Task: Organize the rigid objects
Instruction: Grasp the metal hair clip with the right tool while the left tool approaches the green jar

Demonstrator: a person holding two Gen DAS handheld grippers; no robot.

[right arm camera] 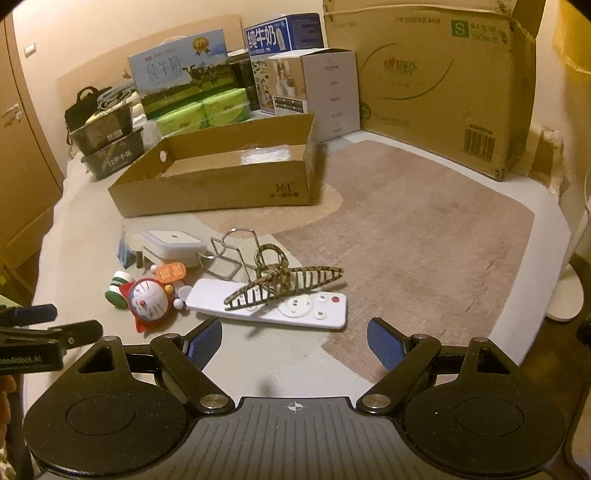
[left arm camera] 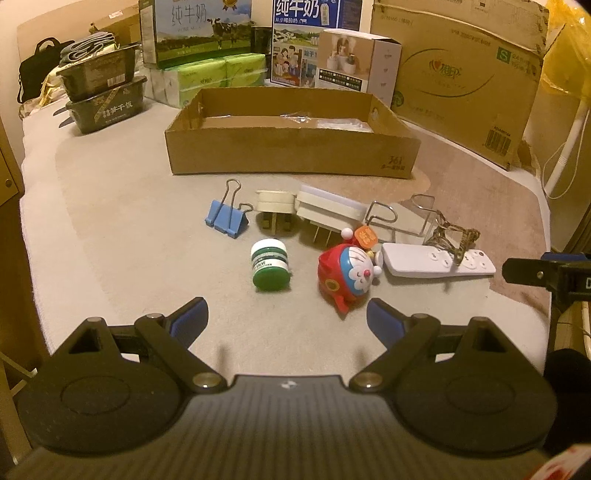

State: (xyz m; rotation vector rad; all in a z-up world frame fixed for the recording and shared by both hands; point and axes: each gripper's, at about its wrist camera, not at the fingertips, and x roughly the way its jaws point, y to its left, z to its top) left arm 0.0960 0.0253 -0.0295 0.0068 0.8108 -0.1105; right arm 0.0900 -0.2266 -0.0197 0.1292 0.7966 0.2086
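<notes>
An open shallow cardboard box (left arm camera: 291, 155) (right arm camera: 221, 188) sits at the back of the mat. In front of it lie a blue binder clip (left arm camera: 226, 218), a small white plug (left arm camera: 275, 206), a white charger (left arm camera: 328, 214) (right arm camera: 173, 245), a wire holder (left arm camera: 402, 218) (right arm camera: 231, 251), a green-lidded jar (left arm camera: 269, 264) (right arm camera: 117, 288), a red Doraemon toy (left arm camera: 349, 275) (right arm camera: 149, 299), and a white remote (left arm camera: 437, 264) (right arm camera: 273, 306) with a tortoiseshell hair claw (left arm camera: 452, 236) (right arm camera: 284, 284) on it. My left gripper (left arm camera: 286, 319) is open, just short of jar and toy. My right gripper (right arm camera: 293, 341) is open, just short of the remote.
Milk cartons (left arm camera: 203, 29), tissue packs (left arm camera: 214, 74), a white carton (left arm camera: 358, 66), stacked dark trays (left arm camera: 103, 92) and a large cardboard carton (left arm camera: 465, 77) line the back. A white stand base (right arm camera: 567, 295) is at the right edge. The right gripper shows in the left wrist view (left arm camera: 546, 275).
</notes>
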